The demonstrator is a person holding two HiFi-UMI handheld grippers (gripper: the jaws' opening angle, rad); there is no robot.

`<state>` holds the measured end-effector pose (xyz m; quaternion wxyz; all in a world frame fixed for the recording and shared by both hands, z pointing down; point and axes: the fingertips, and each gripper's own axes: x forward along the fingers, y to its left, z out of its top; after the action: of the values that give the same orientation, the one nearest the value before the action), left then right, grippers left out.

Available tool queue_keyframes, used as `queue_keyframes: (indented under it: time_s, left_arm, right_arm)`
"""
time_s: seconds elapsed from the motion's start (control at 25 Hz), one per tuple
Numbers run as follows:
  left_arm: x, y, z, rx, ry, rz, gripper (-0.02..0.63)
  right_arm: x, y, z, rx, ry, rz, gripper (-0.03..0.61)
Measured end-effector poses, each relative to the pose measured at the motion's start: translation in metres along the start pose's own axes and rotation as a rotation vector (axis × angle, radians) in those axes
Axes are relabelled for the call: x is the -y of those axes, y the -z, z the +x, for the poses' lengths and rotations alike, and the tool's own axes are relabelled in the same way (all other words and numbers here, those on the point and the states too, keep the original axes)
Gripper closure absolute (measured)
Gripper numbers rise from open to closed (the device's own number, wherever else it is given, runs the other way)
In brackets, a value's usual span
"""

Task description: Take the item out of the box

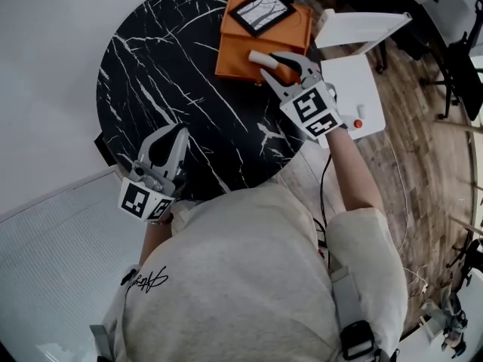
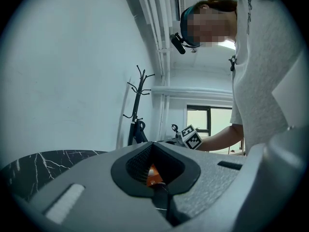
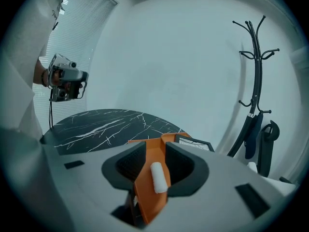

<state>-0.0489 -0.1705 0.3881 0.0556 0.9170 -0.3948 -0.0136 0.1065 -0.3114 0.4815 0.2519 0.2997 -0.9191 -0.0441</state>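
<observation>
**Step in hand (judged): securing the box flap to reach the item.**

The right gripper stood over the near edge of the flat orange box on the round black marble tabletop, pointing somewhat downward. Its fingers were set fairly wide. A stiff orange flap carrying a short white cylindrical roll rose between them. The flap lay slanted across the gap rather than edge-on, and the pads did not appear to press on it, so no grip was judged to exist.

The black-framed picture, taken to be the item, lay flat on the box beyond the fingers, on the far side of the flap.

The left gripper sat at the near edge of the tabletop, well apart from the box. Its fingers were closed together on nothing.

**Recommended execution**

1. The flap should be centred between the pads, clear of the white cylindrical roll.
2. The wrist should be rolled until the pads face the flap squarely.
3. The fingers should close until the flap is firmly held.
4. The flap should be swung about its fold, not pulled, since a light box would probably slide or lift.
5. The left gripper could steady the box edge nearest its fingers.
</observation>
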Motion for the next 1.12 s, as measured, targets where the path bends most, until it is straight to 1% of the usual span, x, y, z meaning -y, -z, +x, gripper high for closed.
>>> queue_keyframes:
  time_s: [0.28, 0.48, 0.64, 0.84, 1.12]
  left_arm:
    - [-0.002, -0.001, -0.005, -0.003, -0.017, 0.001, 0.614]
    - [-0.005, 0.0, -0.009, -0.006, -0.028, 0.001, 0.614]
    - [-0.006, 0.002, -0.012, -0.008, -0.037, -0.002, 0.614]
    - [-0.008, 0.003, -0.015, -0.01, -0.046, -0.004, 0.614]
    - [-0.013, 0.002, -0.017, -0.005, -0.058, -0.01, 0.614]
  right_arm:
    - [-0.001, 0.011, 0.014, -0.057, -0.011, -0.037, 0.476]
    - [-0.004, 0.021, 0.025, -0.11, -0.02, -0.097, 0.476]
    - [-0.007, 0.029, 0.032, -0.14, -0.029, -0.12, 0.476]
    - [-0.01, 0.039, 0.041, -0.175, -0.05, -0.12, 0.476]
    - [-0.007, 0.051, 0.051, -0.244, -0.05, -0.13, 0.476]
